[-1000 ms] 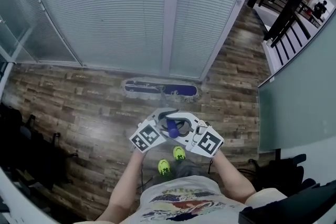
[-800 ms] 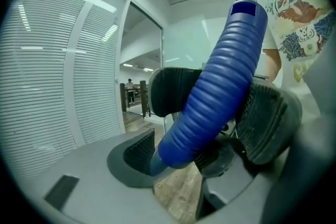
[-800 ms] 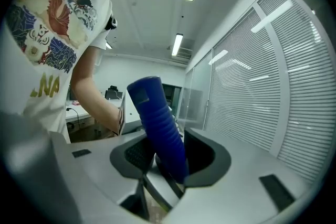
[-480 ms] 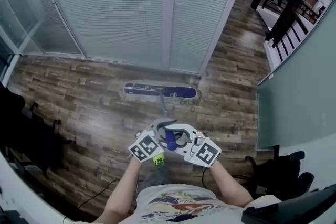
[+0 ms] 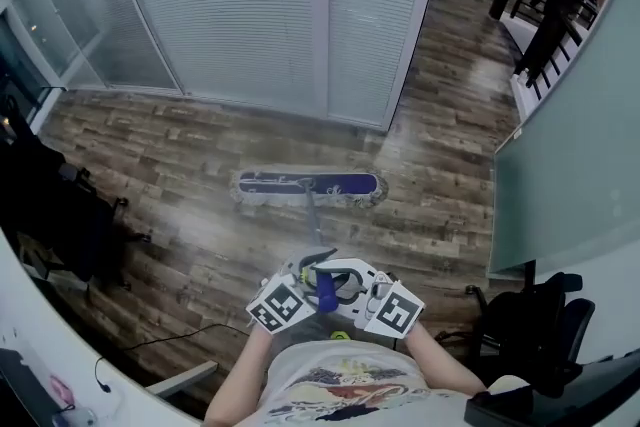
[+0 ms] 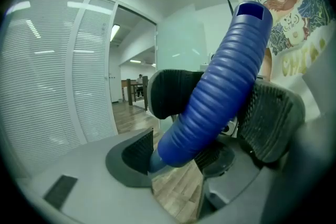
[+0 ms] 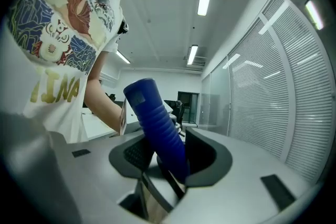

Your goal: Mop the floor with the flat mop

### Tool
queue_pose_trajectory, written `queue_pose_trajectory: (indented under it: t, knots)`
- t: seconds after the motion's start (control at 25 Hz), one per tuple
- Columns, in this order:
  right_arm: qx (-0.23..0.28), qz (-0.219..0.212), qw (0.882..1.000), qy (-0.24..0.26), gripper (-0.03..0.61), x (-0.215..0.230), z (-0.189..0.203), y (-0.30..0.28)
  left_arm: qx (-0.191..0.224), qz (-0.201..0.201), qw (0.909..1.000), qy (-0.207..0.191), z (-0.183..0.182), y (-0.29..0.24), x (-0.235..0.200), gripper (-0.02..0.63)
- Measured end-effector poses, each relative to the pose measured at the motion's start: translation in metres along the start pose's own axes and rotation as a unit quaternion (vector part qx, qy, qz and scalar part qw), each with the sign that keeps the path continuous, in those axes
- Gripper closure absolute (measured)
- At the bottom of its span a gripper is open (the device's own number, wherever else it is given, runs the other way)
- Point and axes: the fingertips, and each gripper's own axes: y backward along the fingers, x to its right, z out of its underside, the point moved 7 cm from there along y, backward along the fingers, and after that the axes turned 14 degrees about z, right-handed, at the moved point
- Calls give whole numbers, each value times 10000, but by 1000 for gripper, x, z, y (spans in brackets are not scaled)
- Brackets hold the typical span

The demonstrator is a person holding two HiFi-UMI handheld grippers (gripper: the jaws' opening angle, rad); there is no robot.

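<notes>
**A:** What changed?

**B:** The mop head [image 5: 308,186] has come back off the blinds [image 5: 250,5], so there's more floor [image 5: 180,215] between them now. You backed up and both grippers came with you.

**A:** Jaws?

**B:** Your left gripper [image 5: 303,273] has just been opening its jaws and they stand fairly wide, but the blue handle [image 6: 226,86] is still between them, against both pads. Your right gripper [image 5: 347,277] has its jaws about half wide, clamped on the same handle just beside the left.

**A:** Where's the mop?

**B:** The head lies flat on the floor, well ahead of and below your jaws. The pole [image 5: 312,215] runs up into them, and the handle end pokes out above.

**A:** Meaning?

**B:** Looks like a pull stroke, mid-task. The strip by the blinds is probably done. Watch that the left grip doesn't loosen further.
</notes>
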Motion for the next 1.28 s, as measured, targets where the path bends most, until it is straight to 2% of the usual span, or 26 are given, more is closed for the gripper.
queue_pose_trajectory:
  t: [0.2, 0.44, 0.6, 0.92, 1.08, 1.28]
  knots:
    - [119, -72, 9999, -81, 411, -36, 1, 27, -57, -53, 10000, 12, 3, -6, 46, 426]
    - [203, -306, 9990, -266, 397, -41, 16, 34, -246, 57, 9997, -75, 17, -16, 53, 426]
    - [216, -410, 9984, -318, 385, -34, 24, 25, -108, 100, 9999, -90, 22, -16, 42, 425]
    - [172, -513, 9979, -358, 380, 16, 33, -31, 17, 34, 10000, -18, 34, 1, -29, 425]
    - [162, -525, 9979, -343, 377, 63, 28, -88, 144, 52, 9998, -100, 32, 28, -99, 423]
    - [202, -403, 9981, -411, 376, 123, 23, -156, 134, 233, 9996, -23, 32, 56, -185, 422]
